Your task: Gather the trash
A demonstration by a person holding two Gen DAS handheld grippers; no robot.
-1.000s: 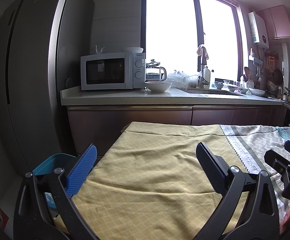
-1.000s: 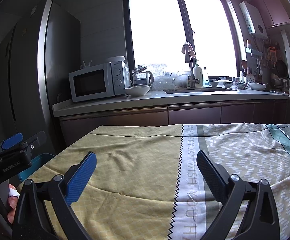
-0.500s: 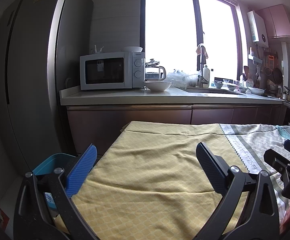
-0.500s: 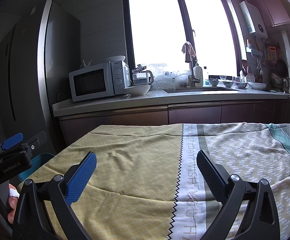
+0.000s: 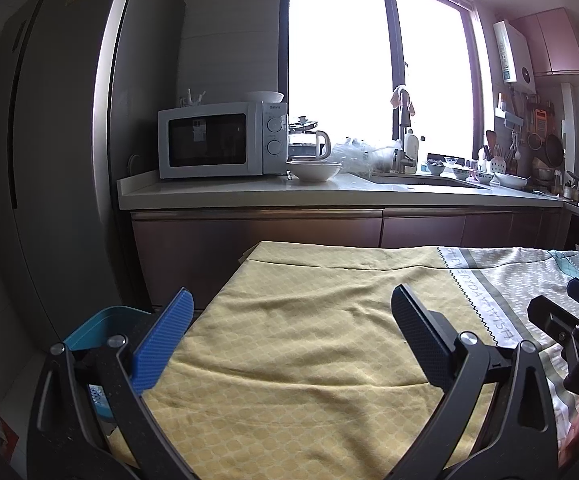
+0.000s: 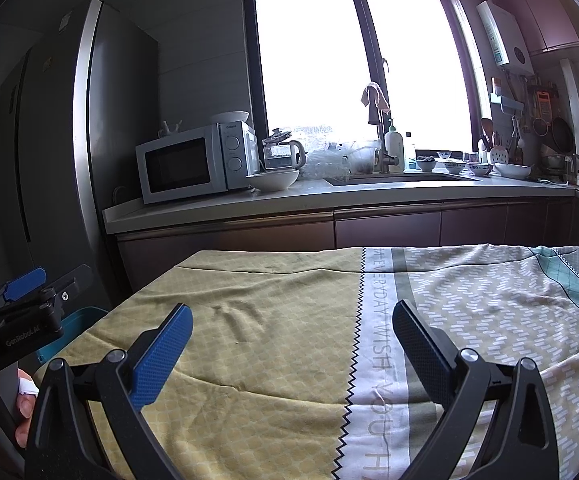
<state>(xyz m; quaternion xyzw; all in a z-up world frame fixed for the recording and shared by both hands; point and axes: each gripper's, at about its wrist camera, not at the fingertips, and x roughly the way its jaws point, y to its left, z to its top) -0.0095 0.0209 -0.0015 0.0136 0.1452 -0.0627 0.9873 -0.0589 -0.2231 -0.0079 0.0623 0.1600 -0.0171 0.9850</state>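
Two grippers hover over one cloth-covered table (image 5: 289, 344): the left gripper (image 5: 291, 320) and the right gripper (image 6: 292, 334) each have both fingers spread wide with nothing between them. One blue bin (image 5: 101, 322) sits beside the table's left edge; no trash shows on the cloth. One microwave (image 5: 221, 140) and one white bowl (image 5: 314, 170) stand on the counter
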